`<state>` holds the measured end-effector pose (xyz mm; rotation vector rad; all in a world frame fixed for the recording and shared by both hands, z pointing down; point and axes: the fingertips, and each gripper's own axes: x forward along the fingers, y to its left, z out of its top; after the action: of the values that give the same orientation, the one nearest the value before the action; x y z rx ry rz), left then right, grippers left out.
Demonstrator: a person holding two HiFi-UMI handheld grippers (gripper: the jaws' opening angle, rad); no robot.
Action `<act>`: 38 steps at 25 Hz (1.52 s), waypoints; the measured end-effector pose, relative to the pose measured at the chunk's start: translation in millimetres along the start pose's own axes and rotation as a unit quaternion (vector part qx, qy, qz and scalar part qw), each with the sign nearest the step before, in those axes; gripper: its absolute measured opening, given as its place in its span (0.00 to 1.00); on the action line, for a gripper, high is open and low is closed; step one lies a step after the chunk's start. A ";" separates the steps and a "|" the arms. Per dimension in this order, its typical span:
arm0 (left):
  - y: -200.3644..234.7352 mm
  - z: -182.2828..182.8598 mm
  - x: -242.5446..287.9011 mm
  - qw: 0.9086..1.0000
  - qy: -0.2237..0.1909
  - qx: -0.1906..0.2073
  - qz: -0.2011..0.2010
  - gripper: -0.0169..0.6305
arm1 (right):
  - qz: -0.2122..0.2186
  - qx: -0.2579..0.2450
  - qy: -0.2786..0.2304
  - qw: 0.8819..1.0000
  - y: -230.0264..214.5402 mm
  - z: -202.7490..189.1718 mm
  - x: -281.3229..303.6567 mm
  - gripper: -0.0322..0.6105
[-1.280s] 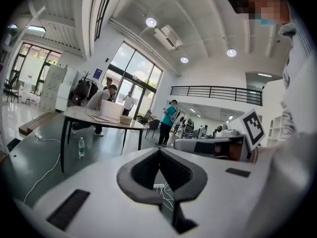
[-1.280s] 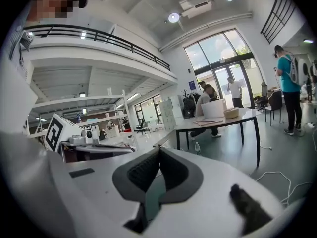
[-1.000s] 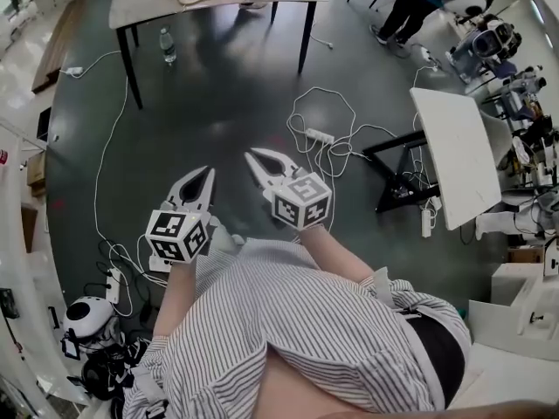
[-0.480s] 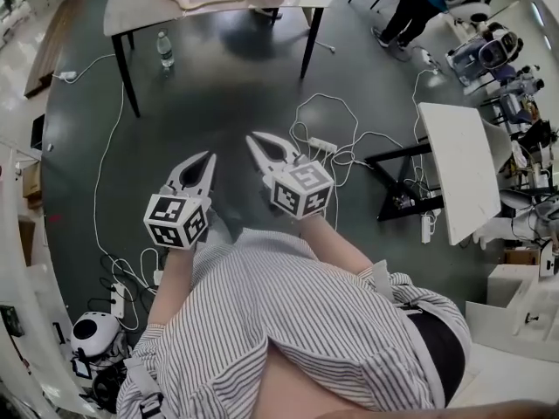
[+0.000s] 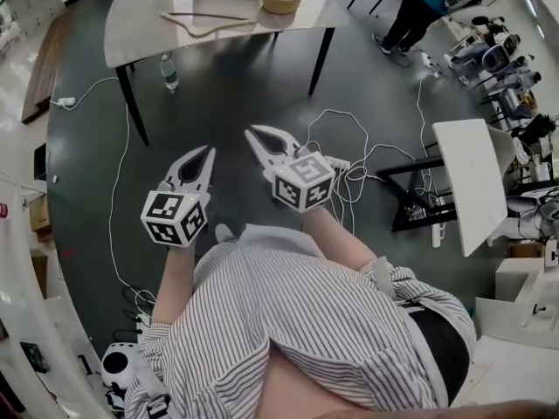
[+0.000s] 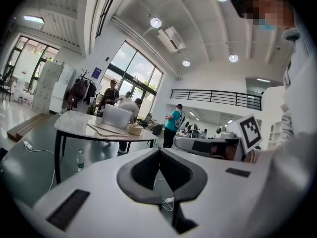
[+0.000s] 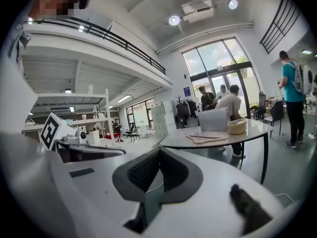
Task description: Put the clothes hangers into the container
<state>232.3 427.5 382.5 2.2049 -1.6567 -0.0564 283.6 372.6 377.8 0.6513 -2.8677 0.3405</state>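
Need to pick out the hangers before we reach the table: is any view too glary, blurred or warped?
Head view: sharp, heavy fisheye bend, a pale sheen on the dark floor by the table; the wooden hangers read clearly. Left gripper view: black round vignette, windows blown bright, hangers thin and faint. Right gripper view: same vignette and bright windows, hangers a bit plainer.

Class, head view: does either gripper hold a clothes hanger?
No, the hangers lie on the far table; left gripper and right gripper are shut, empty.
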 end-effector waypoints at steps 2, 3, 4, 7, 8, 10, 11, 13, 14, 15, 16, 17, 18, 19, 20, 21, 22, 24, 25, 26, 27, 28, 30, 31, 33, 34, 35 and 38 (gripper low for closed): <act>15.0 4.2 6.9 1.000 0.004 -0.007 -0.008 0.04 | -0.005 0.000 0.008 1.000 -3.0 -4.0 14.1 0.07; 21.5 5.7 10.9 1.000 0.008 -0.007 -0.012 0.04 | -0.008 0.002 0.011 1.000 -5.5 -6.3 19.6 0.07; 27.5 7.3 14.8 1.000 0.012 -0.006 -0.014 0.04 | -0.011 0.006 0.011 1.000 -8.3 -7.7 24.5 0.07; 40.0 17.6 23.0 1.000 0.009 -0.006 -0.023 0.04 | -0.010 0.023 -0.001 1.000 -14.7 -6.8 37.3 0.07; 42.9 21.7 25.0 1.000 0.004 -0.007 -0.025 0.04 | -0.008 0.025 0.000 1.000 -16.3 -7.0 42.2 0.07; 50.7 25.6 31.1 1.000 -0.001 -0.010 -0.025 0.04 | -0.006 0.023 0.009 1.000 -20.0 -8.6 54.8 0.07; 56.2 25.5 35.2 1.000 0.001 -0.010 -0.024 0.04 | -0.003 0.022 0.012 1.000 -21.8 -8.6 62.6 0.07; 70.0 24.2 44.9 1.000 0.009 -0.011 -0.024 0.04 | -0.004 0.027 0.007 1.000 -27.3 -4.6 80.0 0.07; 78.1 24.4 50.8 1.000 0.014 -0.012 -0.025 0.04 | -0.006 0.028 0.002 1.000 -31.7 -0.7 89.4 0.07; 86.6 25.9 57.6 0.999 0.017 -0.013 -0.024 0.04 | -0.008 0.028 -0.002 1.000 -36.8 3.6 99.2 0.07; 95.3 28.9 65.3 0.999 0.020 -0.012 -0.022 0.04 | -0.008 0.025 -0.004 1.000 -42.5 8.0 109.3 0.07; 103.5 32.8 73.4 1.000 0.021 -0.010 -0.019 0.04 | -0.006 0.022 -0.004 1.000 -48.7 12.3 119.2 0.07; 110.8 37.1 81.7 1.000 0.023 -0.008 -0.015 0.04 | -0.004 0.021 -0.004 1.000 -55.1 16.5 128.6 0.07; 117.4 41.6 90.3 1.000 0.024 -0.006 -0.013 0.04 | -0.003 0.021 -0.004 1.000 -61.8 21.0 137.6 0.07; 124.0 46.4 99.5 1.000 0.026 -0.005 -0.013 0.04 | -0.001 0.021 -0.006 1.000 -68.9 26.2 147.0 0.07; 131.1 51.6 109.3 0.999 0.029 -0.003 -0.014 0.04 | 0.001 0.022 -0.008 1.000 -76.2 32.1 157.4 0.07; 138.7 56.8 119.5 0.999 0.031 -0.003 -0.015 0.04 | 0.003 0.023 -0.010 1.000 -83.4 37.7 168.5 0.07; 153.7 65.7 139.5 0.999 0.037 -0.003 -0.017 0.04 | 0.010 0.024 -0.010 1.000 -96.9 46.4 190.6 0.07; 160.4 69.7 149.4 0.999 0.040 -0.002 -0.018 0.04 | 0.014 0.025 -0.008 1.000 -103.7 49.6 200.9 0.07; 166.3 73.9 159.4 0.999 0.044 0.000 -0.019 0.04 | 0.018 0.026 -0.004 0.999 -111.0 52.5 210.4 0.07; 171.9 78.2 169.6 0.999 0.047 0.003 -0.017 0.04 | 0.022 0.027 0.000 0.999 -118.8 55.5 219.4 0.07; 177.9 82.4 180.0 0.999 0.050 0.006 -0.014 0.04 | 0.027 0.028 0.004 0.999 -126.8 58.9 228.4 0.07; 190.9 90.3 201.6 0.998 0.058 0.013 -0.010 0.04 | 0.034 0.026 0.006 0.999 -143.1 67.5 248.6 0.07; 197.5 93.9 212.7 0.998 0.064 0.018 -0.013 0.04 | 0.036 0.023 0.003 0.999 -151.2 73.4 259.2 0.07; 209.3 100.0 235.2 0.997 0.076 0.019 -0.024 0.04 | 0.037 0.016 -0.009 0.999 -168.0 87.9 278.0 0.07; 214.3 102.7 245.7 0.996 0.079 0.012 -0.030 0.04 | 0.038 0.012 -0.015 0.999 -175.9 94.3 285.8 0.07; 219.7 105.7 255.5 0.996 0.078 0.003 -0.032 0.04 | 0.042 0.008 -0.017 0.999 -183.3 98.9 293.0 0.07; 237.4 114.9 283.1 0.998 0.062 -0.017 -0.017 0.04 | 0.057 0.002 -0.010 0.998 -204.4 103.0 311.7 0.07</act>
<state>71.1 76.7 407.2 2.1652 -1.5398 0.0410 84.7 41.0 386.3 0.4948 -2.9304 0.3578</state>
